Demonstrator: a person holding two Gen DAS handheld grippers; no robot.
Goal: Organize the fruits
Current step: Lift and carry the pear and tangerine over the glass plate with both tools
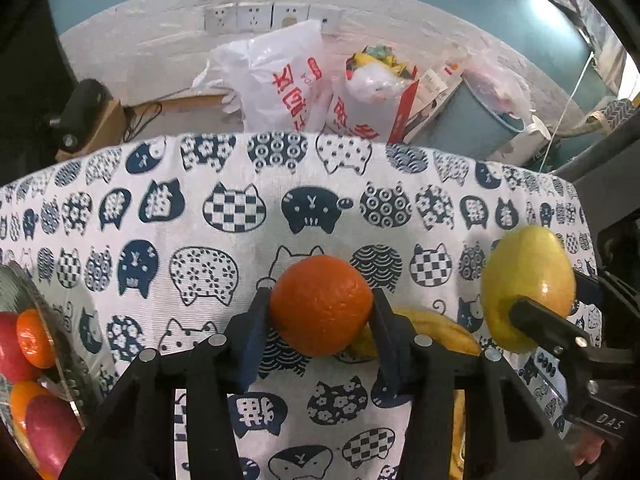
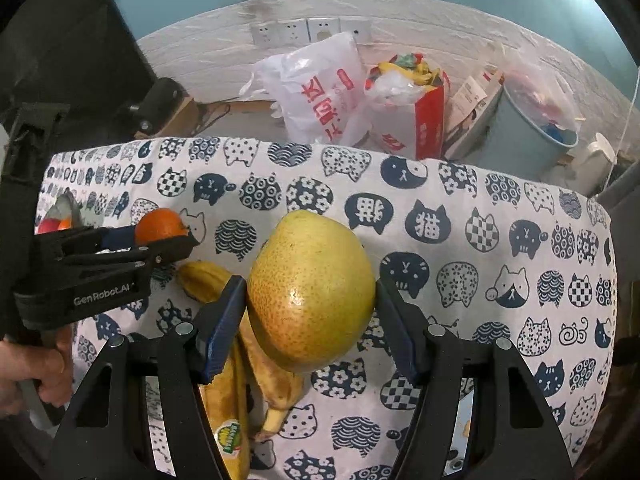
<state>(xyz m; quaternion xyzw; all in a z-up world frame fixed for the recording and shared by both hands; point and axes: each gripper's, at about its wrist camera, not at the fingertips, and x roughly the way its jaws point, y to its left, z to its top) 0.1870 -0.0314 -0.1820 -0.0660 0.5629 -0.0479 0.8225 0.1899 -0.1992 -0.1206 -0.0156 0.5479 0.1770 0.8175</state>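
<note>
My left gripper point(image 1: 320, 308) is shut on an orange point(image 1: 321, 305) and holds it above the cat-print tablecloth point(image 1: 240, 208). My right gripper point(image 2: 311, 296) is shut on a yellow-green pear point(image 2: 311, 292), also above the cloth. The pear also shows at the right of the left wrist view point(image 1: 528, 286), and the orange at the left of the right wrist view point(image 2: 160, 226). Bananas point(image 2: 224, 392) lie on the cloth under the pear; one tip shows in the left wrist view point(image 1: 436, 330). A glass bowl point(image 1: 60, 344) at the left edge holds oranges and red apples.
Behind the table's far edge stand white plastic bags point(image 1: 280, 76), a red-and-white bag point(image 2: 416, 116), a blue-grey bin point(image 2: 528, 132) and a wall socket strip point(image 1: 272, 16). A dark device point(image 1: 80, 108) sits on a box at the far left.
</note>
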